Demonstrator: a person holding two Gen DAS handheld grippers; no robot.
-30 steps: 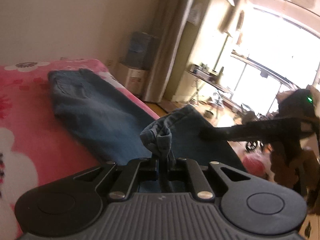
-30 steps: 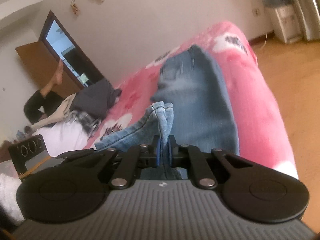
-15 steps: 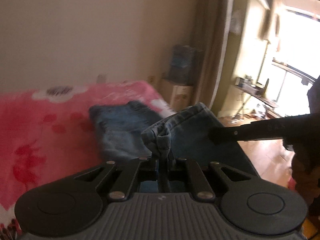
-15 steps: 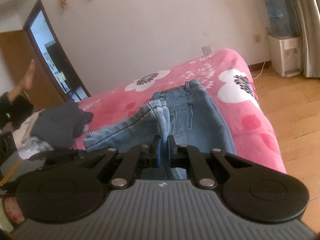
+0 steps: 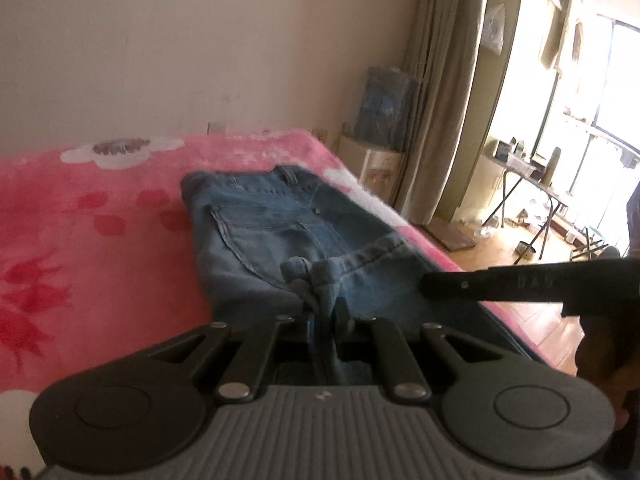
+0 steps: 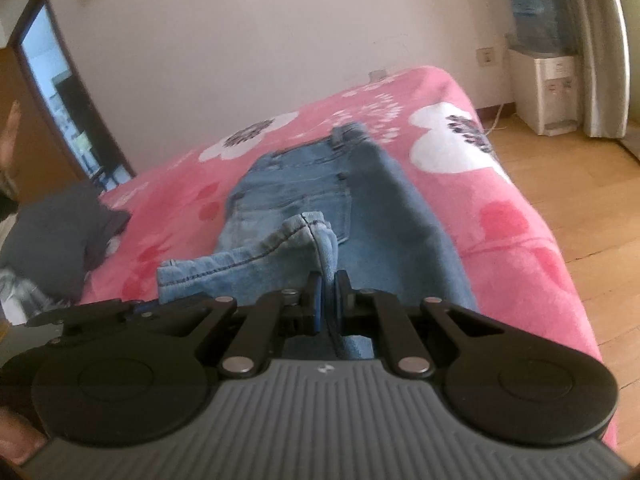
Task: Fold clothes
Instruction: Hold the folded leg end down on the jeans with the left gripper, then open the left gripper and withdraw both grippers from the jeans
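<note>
Blue jeans (image 5: 272, 220) lie on the pink flowered blanket (image 5: 80, 220), waistband at the far end. The leg ends are folded forward over the seat. My left gripper (image 5: 324, 312) has a bunched hem corner between its pads, and its jaws are opening. My right gripper (image 6: 326, 284) is shut on the other hem corner of the jeans (image 6: 304, 188). The hem edge stretches leftward from it, low over the denim. The right gripper's finger (image 5: 500, 282) shows as a black bar at the right of the left wrist view.
A dark grey heap of clothes (image 6: 56, 232) lies at the blanket's left. The bed edge (image 6: 560, 264) drops to wooden floor (image 6: 580, 184) on the right. A water dispenser (image 6: 544, 80) stands by the curtain, and a folding table (image 5: 532, 176) by the window.
Both grippers carried the hem forward along the bed toward the waistband and lower. The fold now rests over the seat of the jeans. The left jaws stand slightly wider.
</note>
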